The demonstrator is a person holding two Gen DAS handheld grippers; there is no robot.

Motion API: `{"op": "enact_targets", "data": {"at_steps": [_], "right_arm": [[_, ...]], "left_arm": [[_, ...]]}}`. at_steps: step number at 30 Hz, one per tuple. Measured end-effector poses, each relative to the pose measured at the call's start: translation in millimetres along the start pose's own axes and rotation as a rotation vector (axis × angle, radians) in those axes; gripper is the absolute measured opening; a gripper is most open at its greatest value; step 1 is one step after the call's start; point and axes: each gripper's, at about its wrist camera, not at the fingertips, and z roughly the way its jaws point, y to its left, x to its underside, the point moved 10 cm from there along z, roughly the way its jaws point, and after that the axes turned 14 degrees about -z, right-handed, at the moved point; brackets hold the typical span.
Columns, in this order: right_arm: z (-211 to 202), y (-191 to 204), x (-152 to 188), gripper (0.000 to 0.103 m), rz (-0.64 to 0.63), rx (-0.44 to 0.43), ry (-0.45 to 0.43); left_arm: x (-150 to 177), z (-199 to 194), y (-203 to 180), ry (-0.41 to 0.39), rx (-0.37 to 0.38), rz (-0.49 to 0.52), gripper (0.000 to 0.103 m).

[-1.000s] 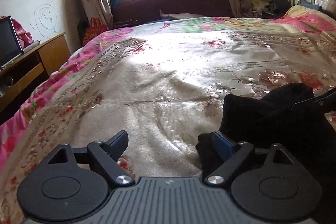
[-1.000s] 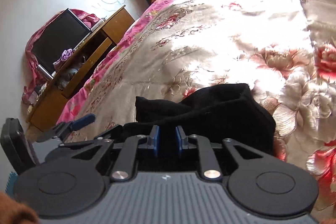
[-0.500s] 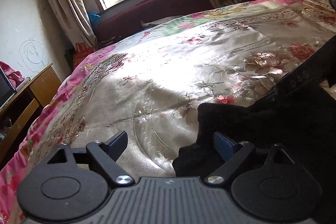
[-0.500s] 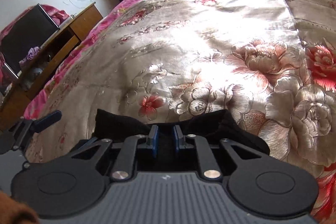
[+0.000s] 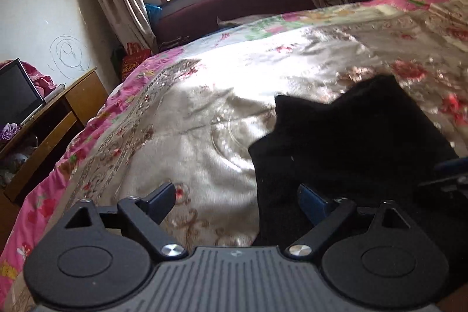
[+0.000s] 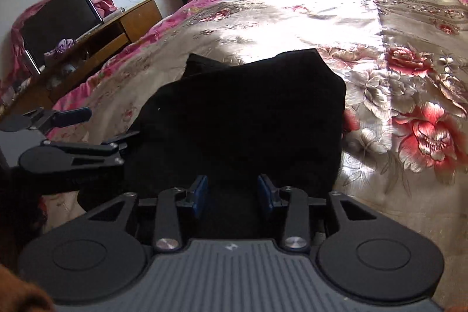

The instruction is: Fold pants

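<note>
Left tool (image 5: 235,202) gapes beside black pants (image 5: 351,148) on floral bedspread (image 5: 204,113).

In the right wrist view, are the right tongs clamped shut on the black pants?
No, the right tongs stand apart, having just opened, with the black pants lying loose between.

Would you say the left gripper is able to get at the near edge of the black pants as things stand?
Probably yes. The left gripper is open, one finger already over the black pants on the bedspread, with nothing between. The right gripper, jaws just opened, sits to the side.
</note>
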Motion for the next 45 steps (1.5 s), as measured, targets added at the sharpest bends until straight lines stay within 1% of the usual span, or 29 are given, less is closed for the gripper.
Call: {"op": "enact_targets", "data": {"at_steps": [2, 3, 4, 6, 10, 16, 19, 22, 28, 33, 45], "right_arm": [[-7.4, -1.3, -6.3, 0.039, 0.048, 0.011, 0.007], [-16.7, -0.8, -11.7, 0.04, 0.068, 0.003, -0.01], [-26.5, 1.8, -15.7, 0.04, 0.071, -0.011, -0.034], [-41.4, 9.6, -17.2, 0.043, 0.066, -0.032, -0.057], [-57.8, 17.9, -1.8, 0.044, 0.095, -0.036, -0.059], [-73.7, 17.2, 23.1, 0.044, 0.151, -0.019, -0.067], [-79.1, 16.7, 28.0, 0.044, 0.152, 0.0, -0.067], [-83.2, 18.4, 31.8, 0.045, 0.155, 0.0, -0.069], [-88.0, 20.2, 43.1, 0.046, 0.164, 0.009, -0.068], [-90.5, 22.0, 51.5, 0.048, 0.167, 0.005, -0.058], [-94.5, 21.2, 64.6, 0.049, 0.171, 0.012, -0.051]], "left_arm": [[11.1, -3.0, -0.3, 0.014, -0.029, 0.019, 0.103], [10.6, -8.4, 0.2, 0.01, -0.036, 0.01, 0.103], [8.1, -15.6, 0.5, 0.009, -0.032, -0.005, 0.103], [4.8, -28.1, -1.4, 0.016, -0.006, -0.033, 0.103], [12.0, -50.6, -7.8, 0.028, 0.027, -0.087, 0.103], [39.4, -69.9, -21.5, 0.067, 0.052, -0.136, 0.103], [46.9, -73.0, -24.8, 0.091, 0.043, -0.163, 0.103], [49.6, -77.4, -26.4, 0.081, 0.019, -0.148, 0.103], [52.6, -88.6, -27.4, 0.076, 0.038, -0.179, 0.103], [56.8, -91.9, -28.1, 0.08, 0.017, -0.176, 0.103], [63.9, -103.6, -35.3, 0.081, 0.038, -0.188, 0.103]]}}
